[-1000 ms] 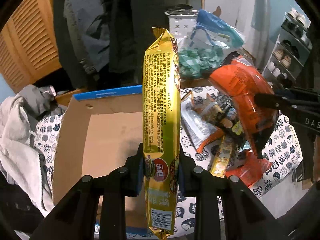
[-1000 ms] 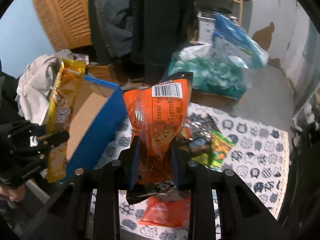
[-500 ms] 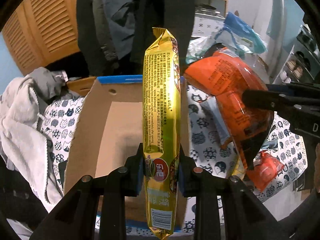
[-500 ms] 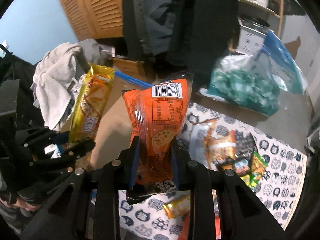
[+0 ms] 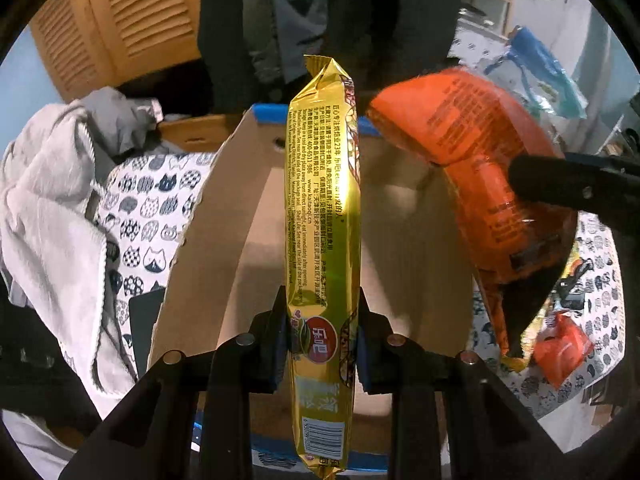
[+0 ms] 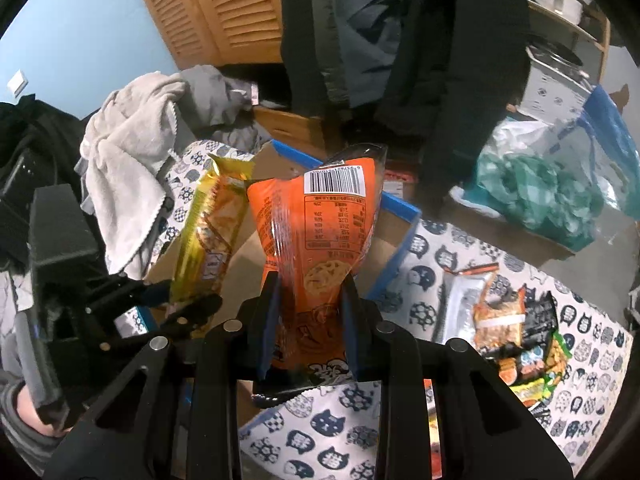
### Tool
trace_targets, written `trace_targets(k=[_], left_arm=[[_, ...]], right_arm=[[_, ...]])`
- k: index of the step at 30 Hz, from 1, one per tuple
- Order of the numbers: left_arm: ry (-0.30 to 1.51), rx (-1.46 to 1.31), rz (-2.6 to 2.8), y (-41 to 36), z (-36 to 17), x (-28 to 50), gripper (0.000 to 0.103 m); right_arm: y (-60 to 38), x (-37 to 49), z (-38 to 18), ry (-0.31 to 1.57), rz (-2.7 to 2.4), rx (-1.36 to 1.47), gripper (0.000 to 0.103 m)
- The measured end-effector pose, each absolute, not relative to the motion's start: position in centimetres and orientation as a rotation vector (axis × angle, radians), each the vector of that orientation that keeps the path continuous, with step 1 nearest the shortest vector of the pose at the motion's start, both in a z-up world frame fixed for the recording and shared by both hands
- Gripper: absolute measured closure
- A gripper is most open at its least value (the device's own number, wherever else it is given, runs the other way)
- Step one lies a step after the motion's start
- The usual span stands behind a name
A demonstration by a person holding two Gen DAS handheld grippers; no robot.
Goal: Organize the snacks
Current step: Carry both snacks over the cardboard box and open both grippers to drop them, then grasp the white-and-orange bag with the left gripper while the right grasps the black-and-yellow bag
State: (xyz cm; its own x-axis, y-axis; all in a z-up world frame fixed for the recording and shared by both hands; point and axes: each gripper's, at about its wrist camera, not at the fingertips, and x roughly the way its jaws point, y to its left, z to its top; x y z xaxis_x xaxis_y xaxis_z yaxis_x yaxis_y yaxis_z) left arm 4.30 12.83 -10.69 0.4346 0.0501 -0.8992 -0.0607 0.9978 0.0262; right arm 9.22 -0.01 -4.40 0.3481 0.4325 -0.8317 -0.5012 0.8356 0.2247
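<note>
Two packets are in hand, one per tool. Nearest in the left wrist view, the left tool (image 5: pixel 322 340) is clamped on the lower part of a long gold pack (image 5: pixel 320 208), which stands upright between the pads with its barcode end toward the camera. In the right wrist view the right tool (image 6: pixel 308 320) pinches an orange bag (image 6: pixel 320 232) low down, barcode end up. Both hang over the open cardboard box (image 5: pixel 400 240), whose floor looks bare; the gold pack is at the left, the orange bag at the right. To the right of the box, on the cat-print surface (image 6: pixel 436 256), more snacks (image 6: pixel 516 324) lie in a loose heap. Farther off, a grey towel (image 6: pixel 128 168) sits left and a clear bag of teal things (image 6: pixel 536 188) right.

Both packets look light, with slick film. The gold one seems fairly stiff and keeps its line, so a grip near one end serves. The orange bag is soft, puffed and probably brittle inside, so a gentle pinch at the flat seam seems safer than squeezing its middle
</note>
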Motion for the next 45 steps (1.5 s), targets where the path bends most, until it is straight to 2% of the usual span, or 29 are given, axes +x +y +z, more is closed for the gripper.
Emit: trace_targets(k=[15, 19, 20, 21, 23, 24, 29, 32, 35, 40, 45], left_arm=[[1.2, -0.057, 0.121, 14.5, -12.8, 4.3, 0.076], [1.206, -0.067, 0.139, 14.9, -12.6, 4.1, 0.075], [1.21, -0.069, 0.144, 15.0, -12.6, 4.1, 0.073], [1.216, -0.069, 0.153, 15.1, -12.6, 4.1, 0.064], [1.209, -0.074, 0.158, 15.3, -12.5, 4.0, 0.05], [1.199, -0.072, 0.163, 15.4, -12.3, 3.9, 0.044], [1.187, -0.034, 0.195, 15.2, -12.1, 3.9, 0.033], [1.191, -0.035, 0.195, 14.9, -11.9, 3.9, 0.03], [1.191, -0.036, 0.196, 14.4, -11.5, 3.9, 0.022], [1.136, -0.011, 0.188, 13.0, -10.1, 3.8, 0.021], [1.091, -0.003, 0.167, 11.6, -8.8, 3.9, 0.014]], right_arm=[[4.0, 9.6, -7.6, 1.148, 0.661, -0.084, 0.076], [4.4, 9.5, -8.2, 1.167, 0.678, -0.092, 0.07], [4.4, 9.5, -8.1, 1.165, 0.679, -0.092, 0.069], [4.4, 9.5, -8.0, 1.162, 0.678, -0.093, 0.065], [4.3, 9.5, -7.8, 1.153, 0.669, -0.101, 0.04], [4.2, 9.4, -7.6, 1.142, 0.66, -0.105, 0.037], [3.1, 9.3, -6.9, 1.127, 0.641, -0.098, 0.034], [1.8, 9.2, -6.5, 1.116, 0.622, -0.083, 0.032], [0.5, 9.0, -6.0, 1.106, 0.61, -0.075, 0.031], [-2.2, 8.8, -4.9, 1.084, 0.579, -0.062, 0.028], [-5.0, 8.6, -3.9, 1.053, 0.543, -0.052, 0.026]])
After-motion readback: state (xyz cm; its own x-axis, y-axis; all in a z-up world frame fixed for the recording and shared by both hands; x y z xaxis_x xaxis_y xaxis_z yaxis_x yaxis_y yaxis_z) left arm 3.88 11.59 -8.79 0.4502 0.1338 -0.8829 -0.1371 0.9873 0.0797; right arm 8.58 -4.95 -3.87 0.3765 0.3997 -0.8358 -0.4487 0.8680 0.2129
